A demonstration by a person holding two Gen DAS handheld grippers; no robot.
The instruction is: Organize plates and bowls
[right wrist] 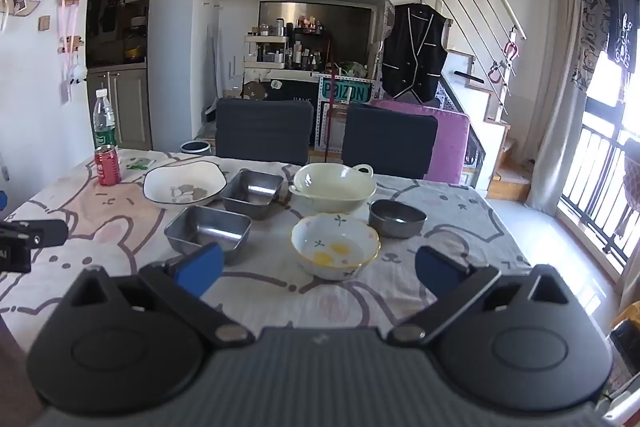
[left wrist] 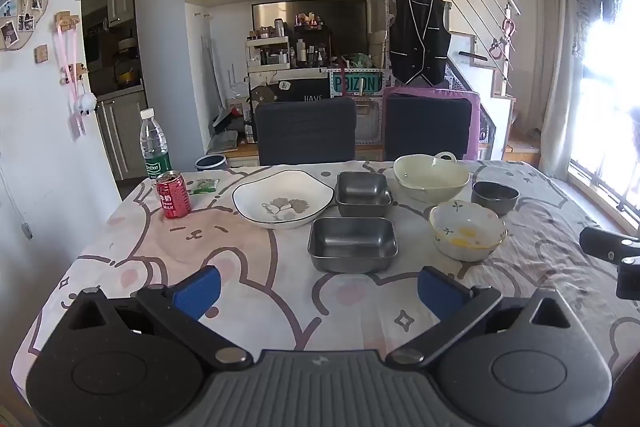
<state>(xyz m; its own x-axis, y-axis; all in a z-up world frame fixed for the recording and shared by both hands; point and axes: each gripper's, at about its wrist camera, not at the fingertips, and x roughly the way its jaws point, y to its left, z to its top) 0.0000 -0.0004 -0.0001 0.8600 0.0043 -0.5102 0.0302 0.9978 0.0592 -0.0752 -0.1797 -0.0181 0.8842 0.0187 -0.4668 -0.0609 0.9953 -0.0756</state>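
Left gripper (left wrist: 318,291) spread wide, empty; steel tray (left wrist: 353,244) ahead between fingers. Right gripper (right wrist: 320,273) likewise; floral bowl (right wrist: 335,246) centred ahead.

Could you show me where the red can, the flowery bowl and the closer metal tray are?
red can (left wrist: 173,195), left wrist view, on its printed side.
flowery bowl (right wrist: 335,251), right wrist view, on its inner bottom by the yellow flowers.
closer metal tray (left wrist: 352,245), left wrist view, on its inside floor.
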